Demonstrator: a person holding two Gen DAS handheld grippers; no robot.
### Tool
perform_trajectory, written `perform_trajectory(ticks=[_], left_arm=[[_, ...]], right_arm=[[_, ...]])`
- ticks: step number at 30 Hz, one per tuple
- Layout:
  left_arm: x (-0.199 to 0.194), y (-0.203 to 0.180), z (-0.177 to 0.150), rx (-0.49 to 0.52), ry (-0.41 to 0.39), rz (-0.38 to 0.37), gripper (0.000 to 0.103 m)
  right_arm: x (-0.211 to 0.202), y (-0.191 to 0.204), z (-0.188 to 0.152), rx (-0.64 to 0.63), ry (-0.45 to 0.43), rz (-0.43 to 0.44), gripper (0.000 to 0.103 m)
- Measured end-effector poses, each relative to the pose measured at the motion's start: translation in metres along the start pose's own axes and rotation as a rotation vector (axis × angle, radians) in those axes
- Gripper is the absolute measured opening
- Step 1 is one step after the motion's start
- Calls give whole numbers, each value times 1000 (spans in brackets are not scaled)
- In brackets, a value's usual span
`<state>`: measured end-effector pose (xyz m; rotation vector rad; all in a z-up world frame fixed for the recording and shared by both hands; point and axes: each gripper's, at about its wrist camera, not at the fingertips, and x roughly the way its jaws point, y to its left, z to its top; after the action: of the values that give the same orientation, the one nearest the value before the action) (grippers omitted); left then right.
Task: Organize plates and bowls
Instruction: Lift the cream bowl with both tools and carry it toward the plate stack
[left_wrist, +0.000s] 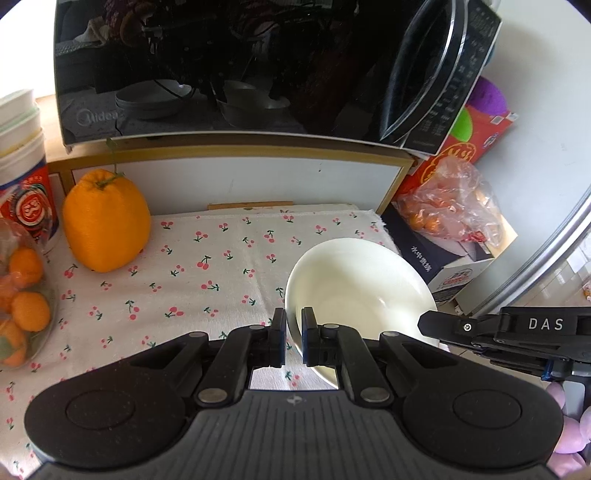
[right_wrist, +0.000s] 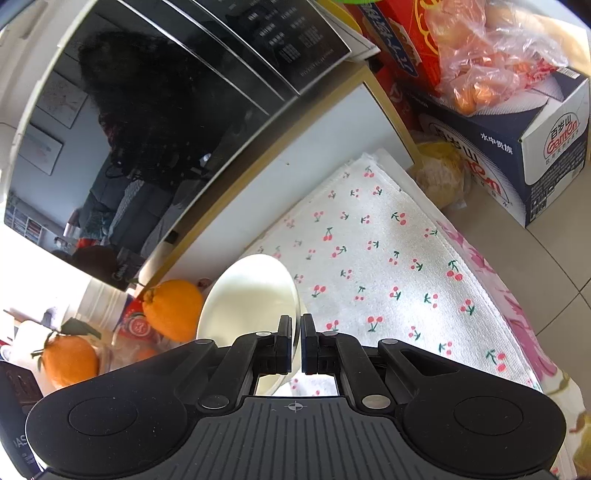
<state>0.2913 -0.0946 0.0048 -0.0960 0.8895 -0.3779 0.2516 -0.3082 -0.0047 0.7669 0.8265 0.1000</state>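
My black fingers, cream-white bowl, white cloth with red cherries, orange fruit far left, box probably navy.

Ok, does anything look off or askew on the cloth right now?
The white bowl sits tilted, not flat: the left gripper and right gripper each pinch its rim on opposite sides. No spill or damage shows.

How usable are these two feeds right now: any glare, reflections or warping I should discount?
Left wrist view: the microwave door mirrors the room, straight edges bow, corners vignette; white bowl evenly lit and sharp. Right wrist view: blown-out white at left, the frame tilted, the bowl sharp, its rim in the right gripper.
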Motion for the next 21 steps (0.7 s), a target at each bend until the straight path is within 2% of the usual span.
perform_trajectory(ticks=[21], left_arm=[[-66,-13,-35,-22,-29,14,8]], right_arm=[[-67,28,-40,-28,-29,19,6]])
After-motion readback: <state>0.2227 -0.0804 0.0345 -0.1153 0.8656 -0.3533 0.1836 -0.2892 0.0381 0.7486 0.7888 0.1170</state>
